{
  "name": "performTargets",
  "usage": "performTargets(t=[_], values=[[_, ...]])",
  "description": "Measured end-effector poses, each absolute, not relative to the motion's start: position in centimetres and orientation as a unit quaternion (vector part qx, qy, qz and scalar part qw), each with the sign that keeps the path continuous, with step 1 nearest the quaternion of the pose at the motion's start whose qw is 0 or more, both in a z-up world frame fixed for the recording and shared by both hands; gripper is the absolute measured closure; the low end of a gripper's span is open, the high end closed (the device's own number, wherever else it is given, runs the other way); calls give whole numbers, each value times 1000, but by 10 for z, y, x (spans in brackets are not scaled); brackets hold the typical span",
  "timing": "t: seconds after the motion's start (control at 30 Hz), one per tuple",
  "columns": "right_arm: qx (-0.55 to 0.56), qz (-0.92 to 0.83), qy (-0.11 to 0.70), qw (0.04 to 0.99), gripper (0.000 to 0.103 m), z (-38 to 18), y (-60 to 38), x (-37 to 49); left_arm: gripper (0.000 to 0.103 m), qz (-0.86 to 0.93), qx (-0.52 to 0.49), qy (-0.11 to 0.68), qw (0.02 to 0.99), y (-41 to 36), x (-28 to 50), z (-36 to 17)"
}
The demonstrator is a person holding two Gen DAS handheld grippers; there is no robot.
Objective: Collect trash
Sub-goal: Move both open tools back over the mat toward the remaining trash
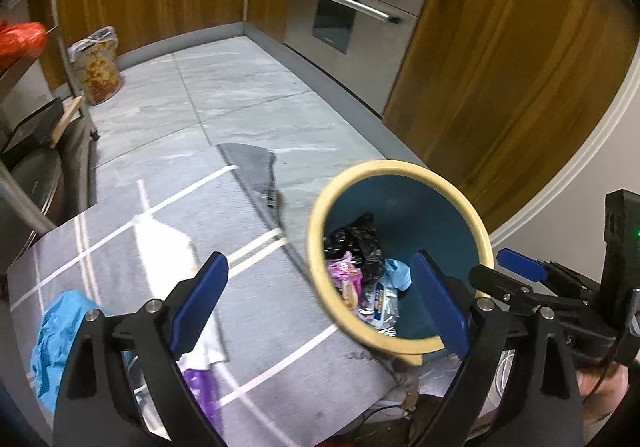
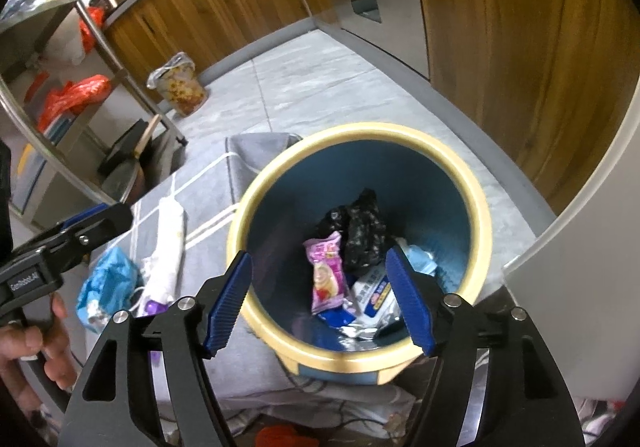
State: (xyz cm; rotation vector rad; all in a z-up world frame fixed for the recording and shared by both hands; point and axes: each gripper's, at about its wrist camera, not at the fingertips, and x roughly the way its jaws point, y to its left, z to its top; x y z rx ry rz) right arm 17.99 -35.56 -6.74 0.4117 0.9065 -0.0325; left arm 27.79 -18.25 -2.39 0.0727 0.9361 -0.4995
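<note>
A blue bin with a cream rim [image 2: 360,135] stands on a grey mat [image 2: 248,359]; it also shows in the left wrist view [image 1: 400,167]. Inside lie a pink wrapper [image 2: 326,275], a black crumpled bag [image 2: 362,231] and a blue-white packet [image 2: 376,297]. My right gripper [image 2: 320,307] is open and empty over the bin's near rim. My left gripper [image 1: 320,303] is open and empty, left of the bin. On the mat lie a blue crumpled bag [image 2: 108,279], a white tissue [image 2: 170,243] and a purple wrapper [image 1: 202,387].
Wooden cabinets [image 1: 500,59] and a steel oven [image 1: 352,7] line the far side. A lined patterned bin [image 2: 180,87] stands by a metal rack [image 2: 60,95] at left. Cables [image 2: 320,423] lie near the mat's front edge. A white wall corner [image 2: 580,287] is at right.
</note>
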Motion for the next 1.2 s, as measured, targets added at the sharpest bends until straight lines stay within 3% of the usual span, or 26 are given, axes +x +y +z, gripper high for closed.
performTargets(t=[0.8, 1.2], values=[[201, 25, 440, 875, 31, -63, -315, 191, 9, -124, -37, 449, 884, -9, 264, -20], [183, 62, 450, 872, 31, -62, -268, 201, 10, -52, -21, 497, 866, 49, 268, -65]])
